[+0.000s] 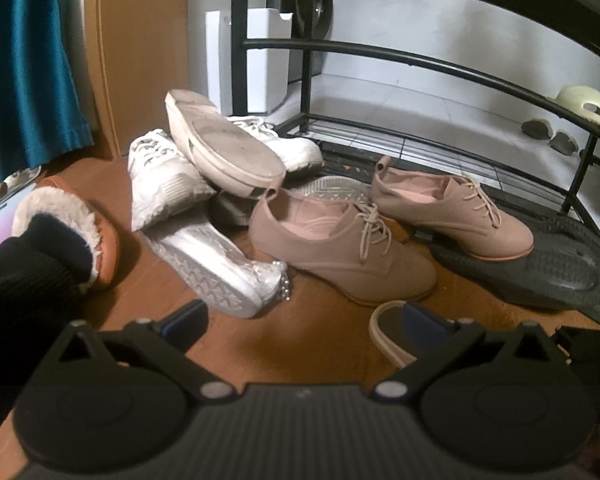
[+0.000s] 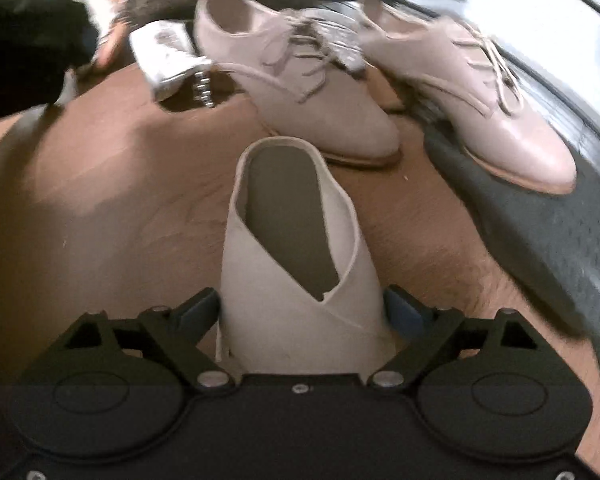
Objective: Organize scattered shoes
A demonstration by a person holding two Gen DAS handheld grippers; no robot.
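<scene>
A cream slip-on mule [image 2: 300, 280] stands upright on the wood floor with my right gripper [image 2: 300, 308] shut on its toe end, a pad against each side. Its heel rim [image 1: 380, 336] shows beside my left gripper [image 1: 304, 320], which hangs open with nothing between its fingers. Beyond lie two beige-pink lace-up heeled shoes [image 1: 340, 248] [image 1: 456, 216], also in the right wrist view [image 2: 300, 80] [image 2: 480, 92]. The matching mule [image 1: 224, 148] lies sole-up on white sneakers [image 1: 164, 184]. A silver shoe [image 1: 216, 268] lies on its side.
A black metal shoe rack [image 1: 420, 60] stands at the back right with pale slippers [image 1: 588, 104] on it. A black mat [image 1: 540, 268] lies under the right heeled shoe. At left is a person's foot in a fur-lined slipper [image 1: 72, 216]. A white box [image 1: 256, 60] stands behind.
</scene>
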